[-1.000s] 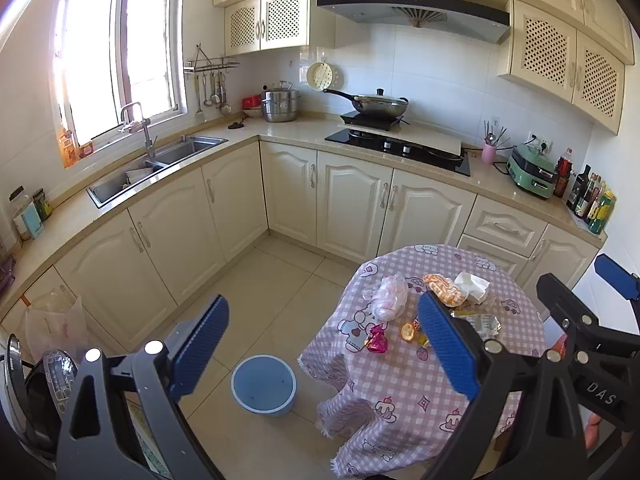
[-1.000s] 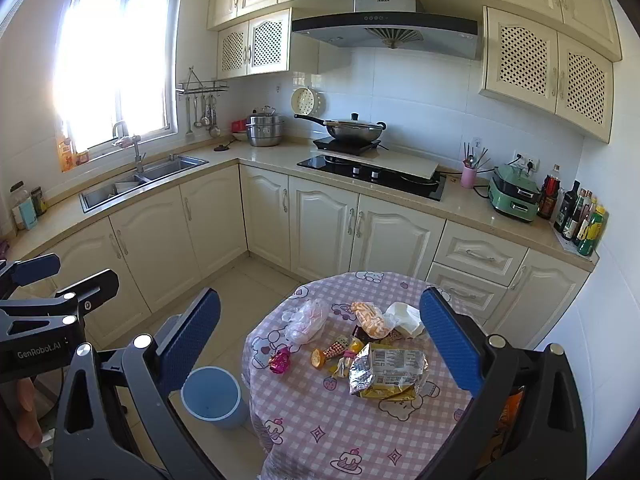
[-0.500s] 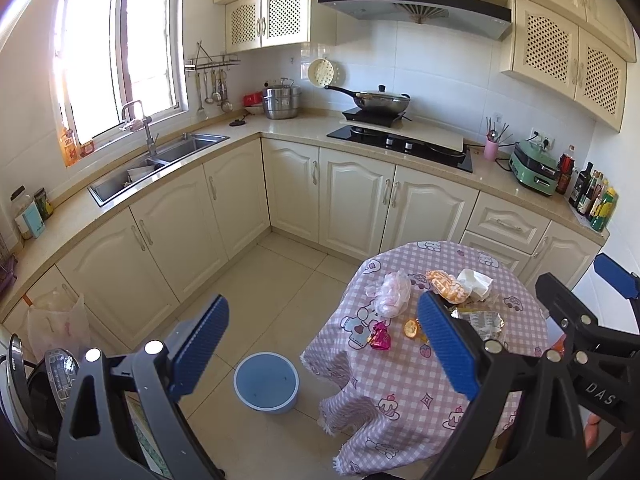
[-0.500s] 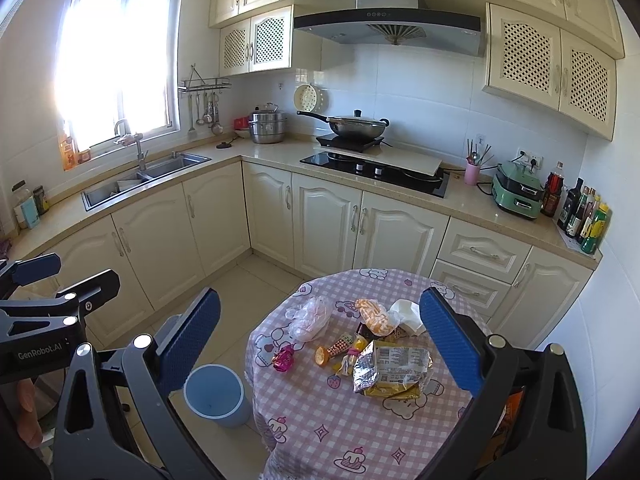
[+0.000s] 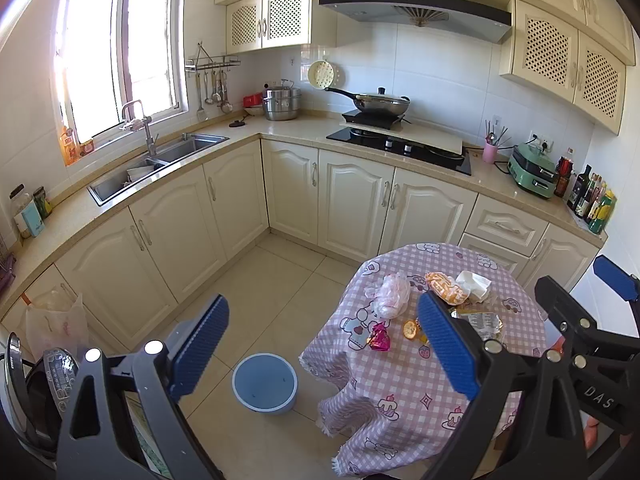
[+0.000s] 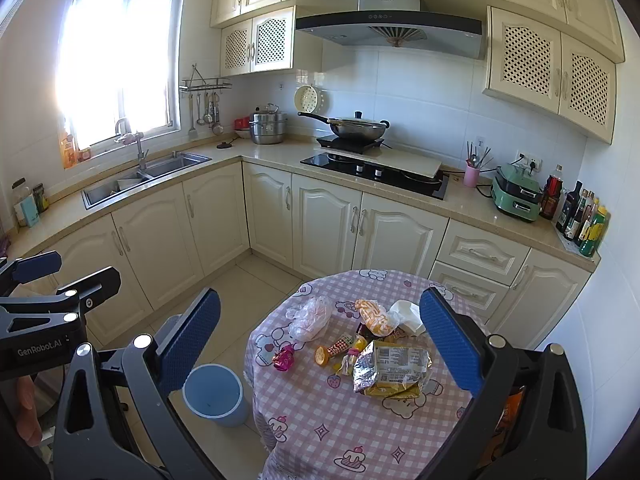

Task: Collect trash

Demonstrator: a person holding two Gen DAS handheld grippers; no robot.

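Nearest, in the right wrist view: right gripper (image 6: 318, 344), blue ribbed pads spread wide, nothing between them, hanging above the near edge of the round table under a pink checked cartoon-print cloth (image 6: 320, 408). Inside that gap, straight ahead at twelve o'clock: crumpled silver foil snack bag with yellow underside (image 6: 390, 366), long axis running roughly nine to three, so across the line of approach and parallel to the line joining the two pads; a wrist turn probably needed to close across its short side. Just left of it at eleven: small orange-and-red striped wrapper with a round orange end (image 6: 334, 351), then a magenta foil sweet wrapper (image 6: 284, 360). Further on: clear crumpled plastic bag (image 6: 310, 318), orange snack packet (image 6: 374, 316), white crumpled tissue (image 6: 408, 314) at one o'clock.

Down on the tiled floor at eight o'clock, beside the hanging cloth: round light-blue plastic bin (image 6: 212, 394), mouth up, looking empty.

Left gripper (image 5: 320, 346), likewise released and empty, aimed mostly at bare floor; bin almost directly below its gap at six, table pile off at two to three o'clock, partly hidden behind its right-hand pad.

Judgement: right gripper clearly nearer the rubbish, left nearer the bin. No piece collected yet; first reach seems best made by the right, forward and down onto the foil bag. Light, springy foil may slip or drag neighbours along.

Beyond: cream cabinets (image 6: 328, 232), steel sink (image 6: 140, 180) at ten, black hob (image 6: 376, 172) at twelve.
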